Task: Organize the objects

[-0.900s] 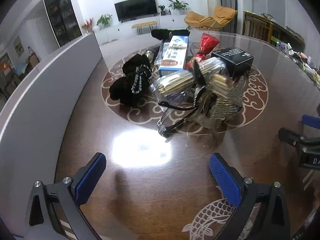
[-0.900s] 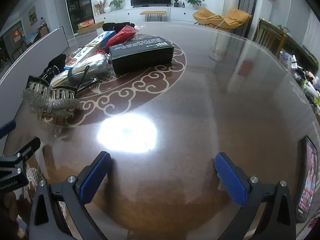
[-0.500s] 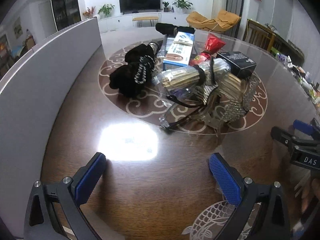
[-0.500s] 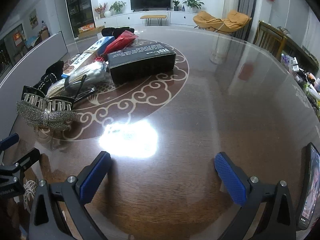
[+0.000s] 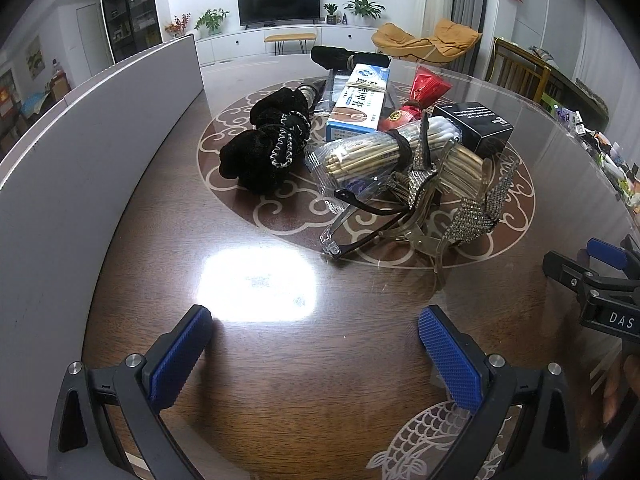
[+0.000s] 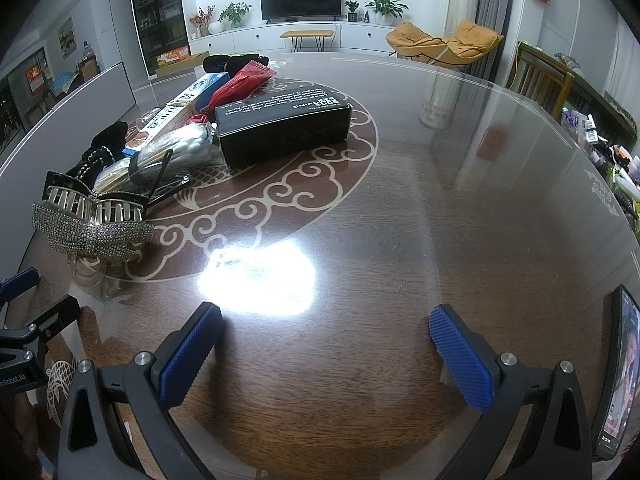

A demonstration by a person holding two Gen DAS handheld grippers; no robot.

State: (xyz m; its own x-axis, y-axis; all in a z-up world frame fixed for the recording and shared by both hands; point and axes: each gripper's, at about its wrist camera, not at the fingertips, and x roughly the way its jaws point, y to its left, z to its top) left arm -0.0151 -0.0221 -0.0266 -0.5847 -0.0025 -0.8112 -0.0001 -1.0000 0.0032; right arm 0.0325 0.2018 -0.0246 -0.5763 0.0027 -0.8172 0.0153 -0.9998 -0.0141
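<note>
**pinchy_dave:** Both cameras have pulled back and tipped up a bit since the earlier frames, so more of the heap and the room shows. Nothing in the heap itself looks shifted.

**umi_kat:** Yep. The left gripper (image 5: 316, 334) has its jaws wide apart with bare table (image 5: 280, 380) between them, and the right gripper (image 6: 326, 332) is the same. Neither is holding or touching anything.

**pinchy_dave:** So where's the stuff, going by the black box (image 6: 282, 128)?

**umi_kat:** All bunched on the round pattern in the tabletop. The bag of sticks (image 5: 372, 156) leans against the near left of the box. The glasses (image 5: 360, 220) and the sparkly clip (image 5: 476, 204) sit in front of it, closest to the grippers. The blue-white box (image 5: 362, 98) and red packet (image 5: 424, 94) are just behind it. The black scrunchie (image 5: 268, 148) is further left, past the bag. A phone (image 6: 618, 372) lies well off to the right of the box, at the table edge.

**pinchy_dave:** Why hang back with both open?

**umi_kat:** My guess is they're sizing it up, jaws ready and angled down at the table. The clip and glasses look tangled, with an arm of the glasses running under the clip. I'd expect those to come off first, since they're nearest and partly block the bag. Sorting hasn't started, as far as I can tell.
</note>
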